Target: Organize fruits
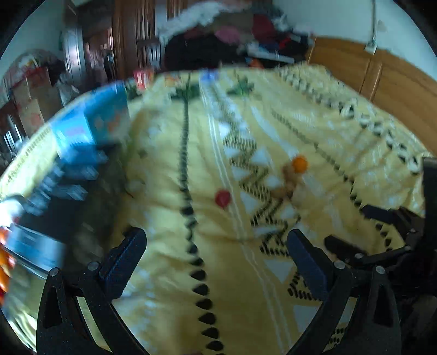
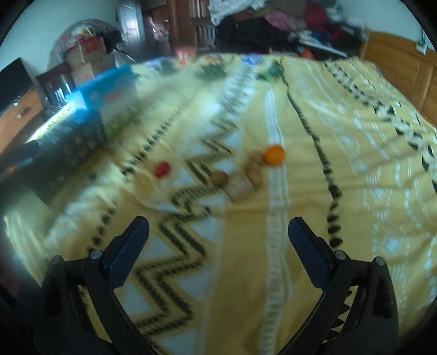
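Note:
Several small fruits lie on a yellow patterned bedspread (image 1: 164, 273) (image 2: 245, 259). An orange fruit (image 1: 299, 163) (image 2: 273, 155) sits farthest back. A small red fruit (image 1: 222, 198) (image 2: 162, 169) lies to its left. Between them are brownish, blurred fruits (image 1: 286, 180) (image 2: 252, 170). My left gripper (image 1: 215, 240) hangs open above the spread, short of the fruits, with nothing between its fingers. My right gripper (image 2: 218, 229) is open and empty too. In the left wrist view, the right gripper's black frame (image 1: 387, 240) shows at the right edge.
A blue box (image 1: 90, 128) (image 2: 109, 90) and a dark container (image 1: 54, 207) (image 2: 62, 153) stand at the bed's left side. Piled clothes (image 1: 232, 35) (image 2: 286, 24) lie beyond the far end. A wooden headboard (image 1: 382, 76) (image 2: 404, 60) runs along the right.

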`<action>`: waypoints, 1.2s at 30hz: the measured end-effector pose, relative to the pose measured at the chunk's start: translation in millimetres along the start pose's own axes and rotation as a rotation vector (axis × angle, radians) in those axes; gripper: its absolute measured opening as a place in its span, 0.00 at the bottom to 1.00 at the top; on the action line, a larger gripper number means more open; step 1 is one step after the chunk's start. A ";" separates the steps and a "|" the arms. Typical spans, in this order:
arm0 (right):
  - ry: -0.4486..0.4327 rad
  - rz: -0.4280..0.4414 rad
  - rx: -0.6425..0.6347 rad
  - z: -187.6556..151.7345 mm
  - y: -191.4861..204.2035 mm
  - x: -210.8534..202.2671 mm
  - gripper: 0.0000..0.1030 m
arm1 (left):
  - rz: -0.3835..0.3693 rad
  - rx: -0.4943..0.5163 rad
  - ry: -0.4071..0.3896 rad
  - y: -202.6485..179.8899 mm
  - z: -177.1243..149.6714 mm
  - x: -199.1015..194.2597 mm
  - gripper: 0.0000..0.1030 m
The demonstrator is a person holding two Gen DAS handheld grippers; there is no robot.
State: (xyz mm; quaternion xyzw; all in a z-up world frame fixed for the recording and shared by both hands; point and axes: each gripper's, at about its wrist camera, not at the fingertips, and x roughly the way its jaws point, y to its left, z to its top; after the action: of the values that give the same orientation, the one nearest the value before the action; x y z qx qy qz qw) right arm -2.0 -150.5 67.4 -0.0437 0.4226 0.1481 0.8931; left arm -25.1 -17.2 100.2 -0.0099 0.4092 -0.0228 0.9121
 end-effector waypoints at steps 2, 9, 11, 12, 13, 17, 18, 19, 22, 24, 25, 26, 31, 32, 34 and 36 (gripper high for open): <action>0.041 -0.003 0.012 -6.0 -10.5 15.9 0.99 | 0.007 -0.026 0.059 3.3 -8.7 29.8 1.00; 0.093 0.010 0.040 -7.0 -29.5 47.0 0.99 | 0.098 -0.040 0.130 9.9 -23.3 83.1 1.00; 0.108 0.010 0.038 -10.0 -28.8 54.7 0.99 | 0.095 -0.058 0.155 15.3 -28.1 92.8 1.00; 0.120 0.005 0.040 -12.8 -28.5 59.1 0.99 | 0.086 -0.071 0.152 20.5 -33.5 92.8 1.00; 0.128 0.002 0.044 -14.0 -29.4 62.4 1.00 | 0.078 -0.080 0.136 22.1 -35.6 93.6 1.00; 0.119 0.004 0.054 -18.7 -32.2 63.1 1.00 | 0.076 -0.091 0.111 22.7 -40.5 93.5 1.00; 0.120 0.005 0.056 -18.6 -32.0 64.6 1.00 | 0.075 -0.092 0.101 23.0 -42.0 93.0 1.00; 0.121 0.005 0.056 -18.7 -31.8 65.0 1.00 | 0.075 -0.090 0.095 22.6 -42.8 92.7 1.00; 0.115 -0.014 0.049 -19.5 -29.2 66.4 1.00 | 0.070 -0.091 0.082 23.2 -42.7 92.1 1.00; 0.110 -0.025 0.032 -19.7 -26.3 67.3 1.00 | 0.075 -0.085 0.078 22.2 -41.7 93.6 1.00; 0.107 -0.021 0.036 -19.4 -27.2 67.8 1.00 | 0.075 -0.084 0.074 22.3 -42.1 93.5 1.00; 0.103 -0.016 0.040 -19.5 -28.2 68.0 1.00 | 0.073 -0.086 0.073 22.6 -41.7 94.5 1.00; 0.087 -0.006 0.038 -20.2 -30.3 70.1 1.00 | 0.065 -0.093 0.069 24.2 -41.5 95.7 1.00; 0.084 -0.011 0.036 -20.1 -29.4 70.3 1.00 | 0.065 -0.092 0.069 24.1 -41.6 95.8 1.00; 0.081 -0.017 0.032 -20.3 -28.2 70.2 1.00 | 0.063 -0.094 0.069 24.3 -41.5 95.9 1.00; 0.077 -0.015 0.035 -20.2 -28.4 69.9 1.00 | 0.063 -0.094 0.069 23.8 -41.8 95.9 1.00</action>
State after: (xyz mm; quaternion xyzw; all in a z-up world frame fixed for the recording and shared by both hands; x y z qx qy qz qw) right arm 33.5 -165.8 -0.6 -0.0371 0.4588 0.1323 0.8779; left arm 8.1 1.8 0.0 -0.0393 0.4414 0.0248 0.8961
